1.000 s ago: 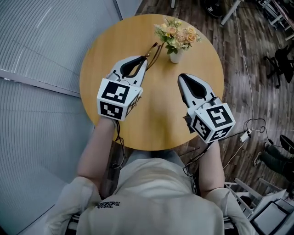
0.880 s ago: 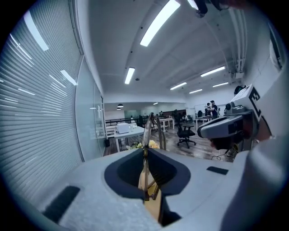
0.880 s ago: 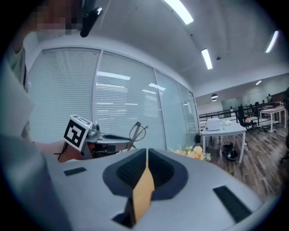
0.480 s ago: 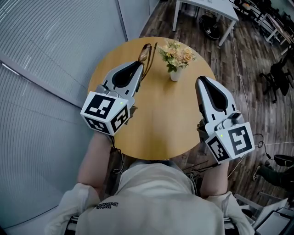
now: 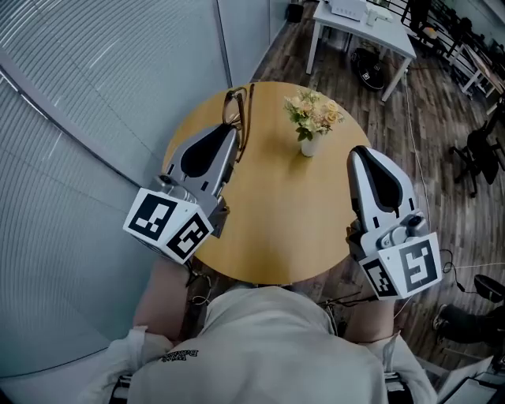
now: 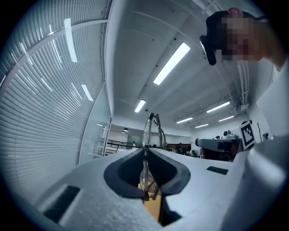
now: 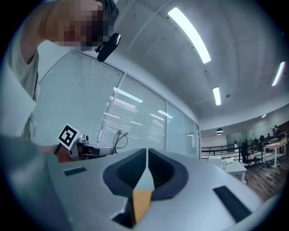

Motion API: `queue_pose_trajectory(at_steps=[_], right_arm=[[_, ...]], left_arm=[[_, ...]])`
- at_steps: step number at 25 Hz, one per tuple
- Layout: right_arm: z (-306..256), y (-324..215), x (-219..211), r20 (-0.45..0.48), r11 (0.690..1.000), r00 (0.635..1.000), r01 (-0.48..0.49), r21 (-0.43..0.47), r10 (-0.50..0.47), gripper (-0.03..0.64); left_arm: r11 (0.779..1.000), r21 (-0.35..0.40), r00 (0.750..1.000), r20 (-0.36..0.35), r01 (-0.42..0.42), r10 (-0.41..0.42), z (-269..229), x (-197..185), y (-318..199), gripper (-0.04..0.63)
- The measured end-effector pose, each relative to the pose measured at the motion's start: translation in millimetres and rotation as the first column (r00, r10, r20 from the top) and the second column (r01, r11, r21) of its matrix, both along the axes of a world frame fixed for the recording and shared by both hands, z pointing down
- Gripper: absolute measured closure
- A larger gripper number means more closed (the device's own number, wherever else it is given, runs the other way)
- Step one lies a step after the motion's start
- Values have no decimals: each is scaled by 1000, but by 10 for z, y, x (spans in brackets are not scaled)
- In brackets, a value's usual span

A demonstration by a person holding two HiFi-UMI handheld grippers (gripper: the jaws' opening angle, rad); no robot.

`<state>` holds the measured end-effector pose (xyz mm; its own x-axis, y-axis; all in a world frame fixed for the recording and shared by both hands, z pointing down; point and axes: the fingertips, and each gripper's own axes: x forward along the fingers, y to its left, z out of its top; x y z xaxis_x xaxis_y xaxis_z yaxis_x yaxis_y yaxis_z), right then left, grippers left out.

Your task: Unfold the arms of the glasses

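Thin dark-framed glasses (image 5: 236, 110) are pinched at the tip of my left gripper (image 5: 230, 131), which is lifted above the round wooden table (image 5: 268, 213). In the left gripper view the glasses (image 6: 151, 127) stand on edge between the closed jaws of that gripper (image 6: 146, 152) and stick out past them. I cannot tell whether the arms are folded. My right gripper (image 5: 360, 152) hovers over the table's right side, jaws shut with nothing between them; the right gripper view shows the same empty closed gripper (image 7: 146, 151). The glasses (image 7: 119, 137) also show small at the left of that view.
A small white vase of flowers (image 5: 312, 119) stands at the back of the table between the two grippers. A ribbed glass wall (image 5: 95, 95) runs along the left. Wooden floor, a white desk (image 5: 359, 24) and chairs lie beyond to the right.
Both grippers have risen from just above the table toward the head camera. The left one carried the glasses up with it. Neither gripper's jaws changed.
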<state>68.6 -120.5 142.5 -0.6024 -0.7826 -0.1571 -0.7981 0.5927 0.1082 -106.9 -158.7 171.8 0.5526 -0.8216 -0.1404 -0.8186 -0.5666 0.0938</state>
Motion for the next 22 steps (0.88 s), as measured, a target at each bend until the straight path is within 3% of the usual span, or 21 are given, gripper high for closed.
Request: queue_pose_trajectory(at_steps=[3,9,13,22], right_arm=[[16,64,-70,-32,1000,999,18,-5,-18,583],[108,139,-48,-56,1000,998,12,-3,-12,582],[265,149,-17,-80,999,997,11,-47,-15,582],[574,169,74,-137,991,991,-17,-135,-2,582]], left_arm=[[1000,-15,999,-39,-5,4,25,-82,92,552],[998,-65,999,-53,6,-9,225,-150,157,552],[995,-99,998,-68,-5,-2,349,-92,220,552],[994,-105,1000,8,-20,21,470,34,344,552]])
